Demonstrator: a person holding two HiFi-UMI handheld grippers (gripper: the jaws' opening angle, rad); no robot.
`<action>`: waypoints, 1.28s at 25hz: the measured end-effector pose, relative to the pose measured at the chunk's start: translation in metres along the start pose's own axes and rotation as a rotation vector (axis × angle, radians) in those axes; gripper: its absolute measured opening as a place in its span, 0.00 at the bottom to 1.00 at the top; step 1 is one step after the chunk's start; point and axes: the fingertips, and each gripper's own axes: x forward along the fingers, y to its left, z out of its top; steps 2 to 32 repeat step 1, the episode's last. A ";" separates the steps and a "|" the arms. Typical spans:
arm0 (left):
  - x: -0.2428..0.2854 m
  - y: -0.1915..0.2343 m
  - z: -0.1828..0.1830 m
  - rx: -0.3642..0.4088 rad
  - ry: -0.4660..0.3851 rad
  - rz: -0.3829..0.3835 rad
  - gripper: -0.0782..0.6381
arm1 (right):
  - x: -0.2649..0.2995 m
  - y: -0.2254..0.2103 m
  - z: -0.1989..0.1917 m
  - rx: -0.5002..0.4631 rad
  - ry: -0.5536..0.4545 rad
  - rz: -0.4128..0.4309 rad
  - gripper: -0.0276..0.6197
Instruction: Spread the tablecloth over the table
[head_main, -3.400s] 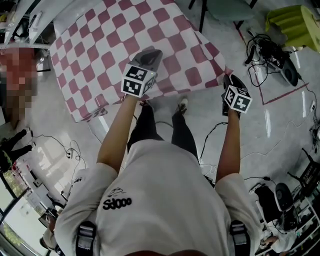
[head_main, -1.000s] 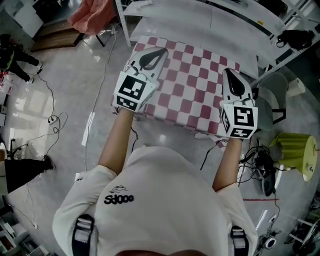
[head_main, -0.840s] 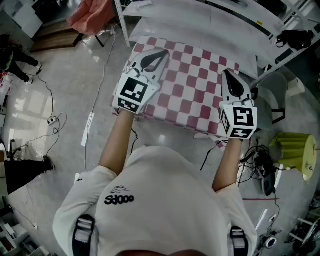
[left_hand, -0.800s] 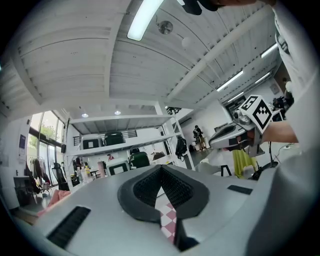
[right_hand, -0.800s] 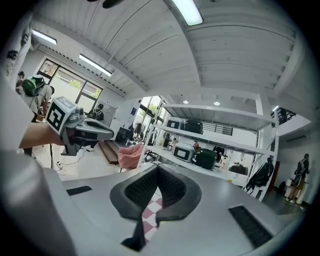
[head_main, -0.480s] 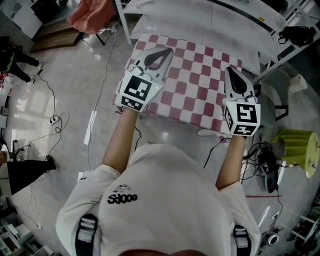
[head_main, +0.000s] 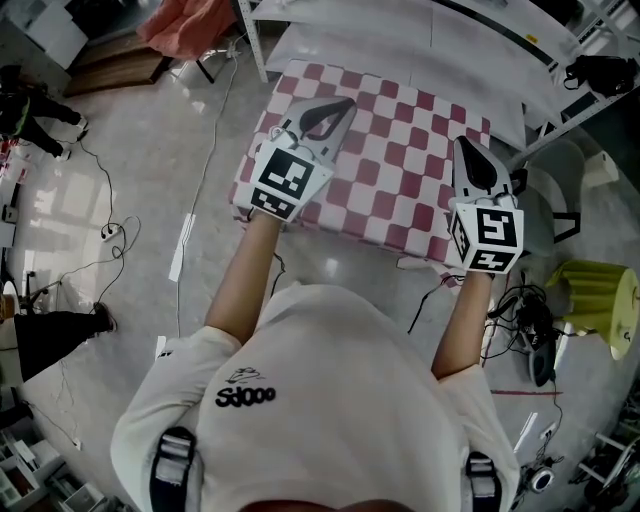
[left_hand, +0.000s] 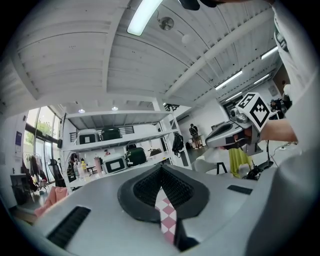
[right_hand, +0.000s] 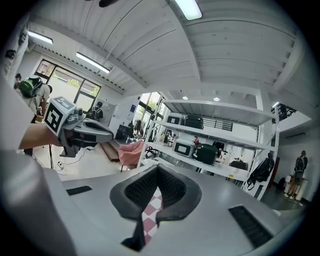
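Observation:
The red-and-white checked tablecloth stretches flat away from me between both grippers. My left gripper is shut on its near left edge, and a strip of the cloth shows between the closed pads. My right gripper is shut on the near right edge, with the checked cloth pinched in its jaws. Both grippers point level, side by side. A long white table lies just beyond the cloth's far edge. What is under the cloth is hidden.
A grey chair and a yellow-green stool stand to the right, with cables and gear on the floor. A pink cloth lies at the far left. Shelves with boxes line the wall ahead.
Since the earliest frame the person has turned, and the cloth now lies in front beside the white table. Over the last second both grippers stayed almost still, shut on the cloth.

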 end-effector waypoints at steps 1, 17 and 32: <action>0.001 0.000 -0.002 0.000 0.002 -0.002 0.14 | 0.001 0.000 -0.001 0.001 0.001 -0.001 0.08; 0.001 0.000 -0.002 0.000 0.002 -0.002 0.14 | 0.001 0.000 -0.001 0.001 0.001 -0.001 0.08; 0.001 0.000 -0.002 0.000 0.002 -0.002 0.14 | 0.001 0.000 -0.001 0.001 0.001 -0.001 0.08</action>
